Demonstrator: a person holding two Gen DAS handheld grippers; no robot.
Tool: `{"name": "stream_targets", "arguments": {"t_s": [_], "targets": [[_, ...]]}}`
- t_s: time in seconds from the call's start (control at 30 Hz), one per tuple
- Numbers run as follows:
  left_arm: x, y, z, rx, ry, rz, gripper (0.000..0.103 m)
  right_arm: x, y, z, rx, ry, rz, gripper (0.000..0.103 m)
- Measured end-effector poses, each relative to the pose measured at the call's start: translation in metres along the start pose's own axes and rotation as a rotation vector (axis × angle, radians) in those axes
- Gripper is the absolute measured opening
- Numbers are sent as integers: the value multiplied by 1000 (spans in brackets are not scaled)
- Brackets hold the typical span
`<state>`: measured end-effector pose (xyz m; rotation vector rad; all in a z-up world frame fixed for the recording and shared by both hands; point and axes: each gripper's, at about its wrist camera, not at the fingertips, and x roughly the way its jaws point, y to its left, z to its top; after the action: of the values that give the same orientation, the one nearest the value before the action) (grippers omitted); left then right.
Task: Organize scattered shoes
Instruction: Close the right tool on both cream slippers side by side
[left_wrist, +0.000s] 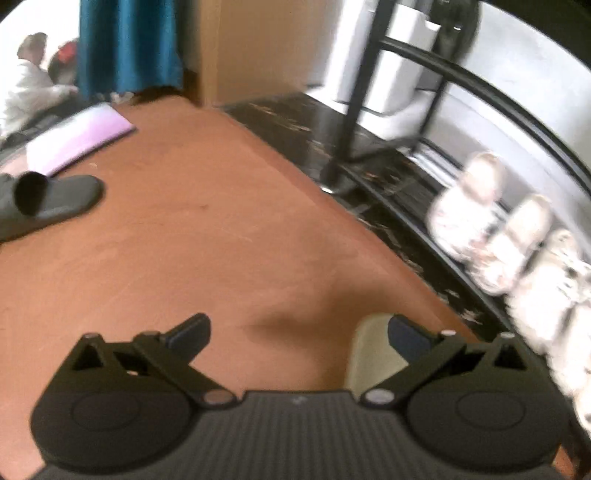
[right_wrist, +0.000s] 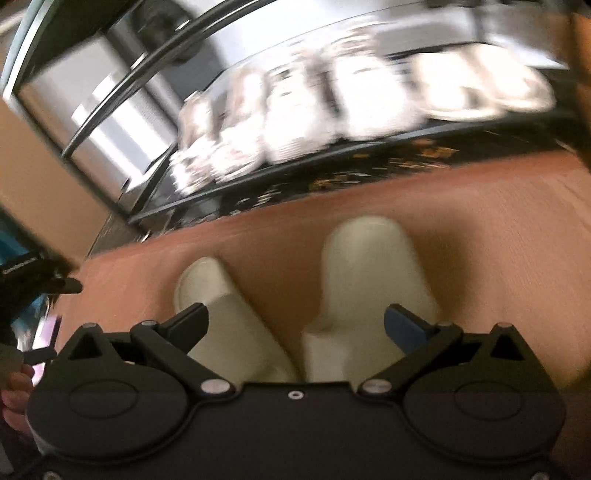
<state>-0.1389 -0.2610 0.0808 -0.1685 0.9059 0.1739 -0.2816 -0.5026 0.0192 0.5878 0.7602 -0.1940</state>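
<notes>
Blur smears both views, so my first worry is misjudging where the shoes lie. The left gripper (left_wrist: 299, 332) stands wide with nothing between its fingers, only bare floor (left_wrist: 221, 240) under it. The right gripper (right_wrist: 295, 325) also stands wide, and I judge it empty: the two cream slippers (right_wrist: 373, 266) lie on the floor just beyond its fingers, toes toward the shoe rack (right_wrist: 332, 162), and no pad presses on either. One cream slipper shows behind the left gripper's right-hand finger too. A black slipper (left_wrist: 51, 206) lies well apart at the floor's left edge, near a pink mat (left_wrist: 81, 136).

Risks as I see them: closing the right claw now could pinch both cream slippers at once, or nudge one askew, since they sit near each other and splay apart. The rack's bottom shelf already holds a row of pale shoes (left_wrist: 491, 240), tightly packed; pushing another in could knock a neighbour off the front rail. The rack's black upright post (left_wrist: 354, 92) is a snag for a swinging wrist.

Open room is generous across the middle of the floor, between the black slipper and the rack's front edge
</notes>
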Motion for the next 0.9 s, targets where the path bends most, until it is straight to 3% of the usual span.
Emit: {"name": "stream_targets", "arguments": {"t_s": [0.1,0.13,0.2,0.27,0.4,0.43,0.47,0.53,0.73,0.9], "targets": [[4,-13,-2,51,-24,-11,102,45,39,16,-186,65,-15,84],[3,-17,-3,70,-41,-18,102,55,47,18,-221,83,-21,71],[3,-25,-6,117,-63,-40,102,80,62,26,-270,142,-45,71],[4,-28,-6,132,-56,-84,102,100,66,32,-241,224,-64,71],[19,-24,-4,67,2,-152,102,120,67,37,-213,360,-92,70],[21,-23,-4,53,9,-150,102,121,67,38,-205,373,-94,63],[25,-18,-3,19,26,-140,102,121,67,38,-196,386,-97,46],[30,-15,-2,-12,44,-131,102,117,66,39,-178,402,-120,27],[28,-18,-3,6,44,-144,102,88,45,42,-58,405,-185,16],[23,-20,-5,32,33,-156,102,66,13,50,79,403,-217,16]]}}
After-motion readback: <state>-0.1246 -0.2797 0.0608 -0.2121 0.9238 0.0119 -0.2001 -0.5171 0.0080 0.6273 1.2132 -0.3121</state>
